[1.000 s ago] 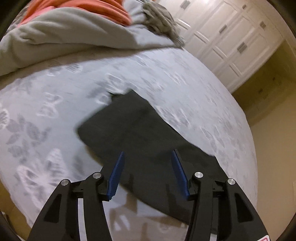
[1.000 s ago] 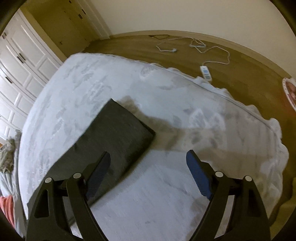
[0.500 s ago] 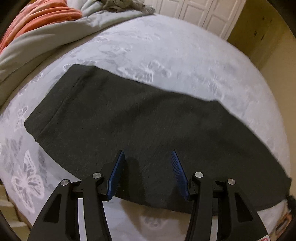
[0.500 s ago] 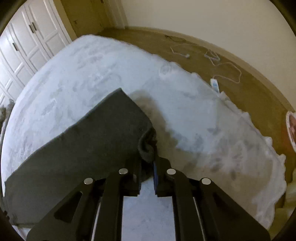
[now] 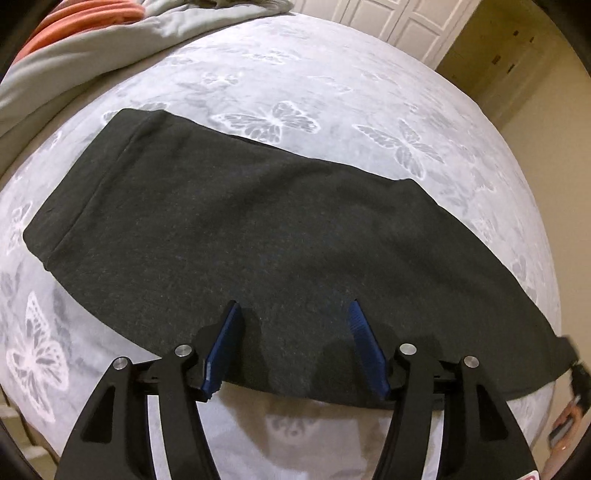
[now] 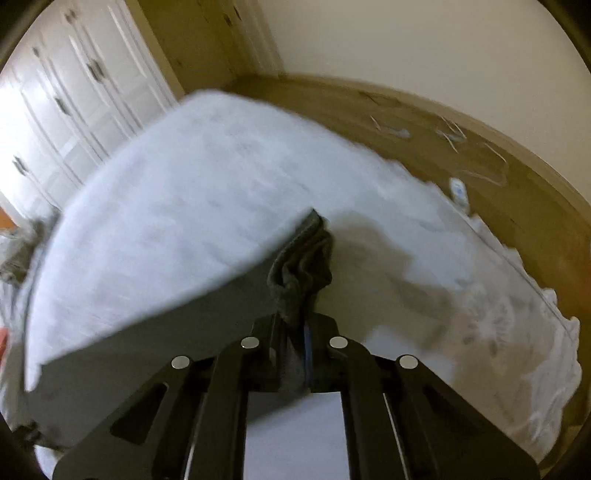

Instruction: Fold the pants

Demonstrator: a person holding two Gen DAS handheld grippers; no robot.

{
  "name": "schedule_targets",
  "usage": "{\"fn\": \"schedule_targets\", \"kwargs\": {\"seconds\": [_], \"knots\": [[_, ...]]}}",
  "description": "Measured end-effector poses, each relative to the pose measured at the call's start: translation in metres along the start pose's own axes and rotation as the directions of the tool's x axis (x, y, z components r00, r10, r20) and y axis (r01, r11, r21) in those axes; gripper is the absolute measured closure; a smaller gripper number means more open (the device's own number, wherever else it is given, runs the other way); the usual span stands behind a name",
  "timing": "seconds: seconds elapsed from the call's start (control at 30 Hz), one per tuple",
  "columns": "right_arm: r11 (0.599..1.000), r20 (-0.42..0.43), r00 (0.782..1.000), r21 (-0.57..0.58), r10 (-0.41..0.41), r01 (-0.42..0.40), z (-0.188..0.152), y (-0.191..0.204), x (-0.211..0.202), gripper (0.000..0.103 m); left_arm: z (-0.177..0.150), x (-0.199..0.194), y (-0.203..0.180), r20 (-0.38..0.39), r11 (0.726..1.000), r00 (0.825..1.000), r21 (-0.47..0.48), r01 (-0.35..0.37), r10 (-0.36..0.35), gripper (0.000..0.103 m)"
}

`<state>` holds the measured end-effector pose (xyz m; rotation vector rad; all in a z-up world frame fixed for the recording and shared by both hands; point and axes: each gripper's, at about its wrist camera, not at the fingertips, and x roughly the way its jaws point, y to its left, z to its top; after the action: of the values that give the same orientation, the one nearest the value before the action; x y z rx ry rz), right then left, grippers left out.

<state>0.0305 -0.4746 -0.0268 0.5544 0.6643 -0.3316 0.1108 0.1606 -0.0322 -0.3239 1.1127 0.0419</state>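
Observation:
Dark grey pants [image 5: 258, 229] lie flat in a long band across the butterfly-print bed sheet [image 5: 332, 92]. My left gripper [image 5: 294, 306] hovers over their near edge at mid-length. Its jaws are opening, the blue pads [image 5: 225, 347] are apart and do not press on the cloth. In the right wrist view my right gripper [image 6: 297, 332] is shut on one bunched end of the pants [image 6: 301, 266]. That end is lifted off the sheet, and the fabric [image 6: 166, 343] hangs away to the left.
A grey duvet [image 5: 85, 55] and an orange blanket [image 5: 74, 18] are piled at the bed's far left. White wardrobe doors [image 6: 66, 96] stand beyond the bed. The wooden floor [image 6: 369, 110] to the right holds cables and a power strip [image 6: 459, 190]. The sheet's frilled edge [image 6: 546, 332] hangs there.
My right gripper closed on the pants' end and raised it off the sheet. My left gripper swung in over the middle of the pants, then its jaws spread a little wider.

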Motion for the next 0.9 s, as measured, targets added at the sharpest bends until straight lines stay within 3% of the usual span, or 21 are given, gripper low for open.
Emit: {"fn": "schedule_targets", "kwargs": {"seconds": [0.17,0.27,0.4,0.57,0.63,0.67,0.7,0.73,0.77,0.83,0.9], "knots": [[0.969,0.033,0.977,-0.136,0.211,-0.205,-0.008,0.096,-0.028,0.098,-0.003,0.0,0.002,-0.011,1.0,1.0,0.008,0.006,-0.006,0.043],[0.907,-0.043,0.943,-0.262,0.329,-0.328,-0.035,0.173,-0.032,0.098,-0.004,-0.003,0.004,-0.007,1.0,1.0,0.011,0.019,-0.019,0.043],[0.808,-0.17,0.9,-0.397,0.402,-0.436,-0.087,0.259,-0.024,0.098,-0.007,-0.009,0.008,-0.003,0.999,0.999,0.013,0.038,-0.038,0.043],[0.695,-0.341,0.865,-0.517,0.368,-0.5,-0.163,0.331,0.006,0.097,-0.008,-0.015,0.014,0.004,0.998,0.998,0.022,0.055,-0.055,0.043],[0.662,-0.443,0.856,-0.561,0.266,-0.497,-0.204,0.35,0.04,0.092,-0.009,-0.016,0.018,0.004,0.997,0.998,0.024,0.069,-0.069,0.042],[0.651,-0.46,0.865,-0.597,0.202,-0.47,-0.221,0.355,0.051,0.091,-0.009,-0.017,0.02,0.002,0.996,0.997,0.025,0.082,-0.082,0.041],[0.628,-0.422,0.891,-0.651,0.167,-0.426,-0.234,0.357,0.054,0.091,-0.01,-0.019,0.023,0.001,0.995,0.995,0.024,0.099,-0.099,0.038],[0.595,-0.382,0.905,-0.689,0.186,-0.414,-0.237,0.359,0.045,0.082,-0.01,-0.021,0.027,0.005,0.993,0.993,0.02,0.117,-0.117,0.037],[0.569,-0.385,0.905,-0.71,0.178,-0.414,-0.235,0.364,0.037,0.046,-0.011,-0.024,0.031,0.01,0.992,0.992,0.015,0.128,-0.128,0.037],[0.557,-0.32,0.921,-0.733,0.225,-0.391,-0.231,0.366,0.012,0.014,-0.012,-0.028,0.039,0.018,0.989,0.989,0.012,0.148,-0.149,0.037],[0.525,-0.272,0.928,-0.767,0.254,-0.368,-0.229,0.366,-0.005,0.016,-0.012,-0.032,0.047,0.029,0.988,0.987,0.008,0.156,-0.156,0.036]]}}
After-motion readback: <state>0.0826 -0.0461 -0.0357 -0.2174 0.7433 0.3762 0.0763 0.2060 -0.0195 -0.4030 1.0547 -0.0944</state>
